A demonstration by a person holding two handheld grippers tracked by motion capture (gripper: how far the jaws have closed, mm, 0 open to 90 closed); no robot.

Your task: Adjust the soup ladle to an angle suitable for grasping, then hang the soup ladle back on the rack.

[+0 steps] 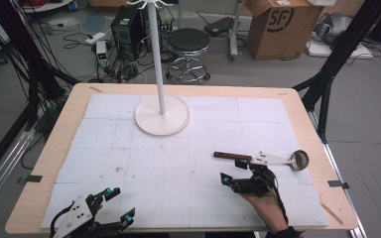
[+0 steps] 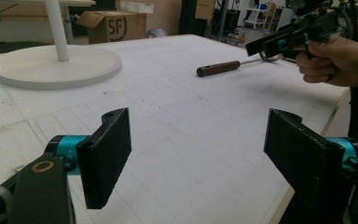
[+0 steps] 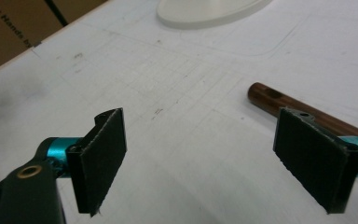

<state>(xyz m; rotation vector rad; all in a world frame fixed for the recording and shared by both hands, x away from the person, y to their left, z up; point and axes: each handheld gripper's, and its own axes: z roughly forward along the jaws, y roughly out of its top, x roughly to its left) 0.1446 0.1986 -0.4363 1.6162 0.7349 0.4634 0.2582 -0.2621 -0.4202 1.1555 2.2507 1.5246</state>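
We see both hand-held grippers w/ jaws apart: right [image 1: 232,172] beside the ladle [image 1: 273,158], left [image 1: 120,204] at tabletop [image 1: 49,148] front edge.

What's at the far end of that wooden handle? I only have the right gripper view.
Observer: The ladle ends in a round metal bowl, seen from the high view.
Operator: Where's my left gripper?
Observer: The left gripper sits open near the table's front left edge, far from the ladle.
Operator: What's that white disc ahead?
Observer: It is the base of a white stand whose pole rises upright.
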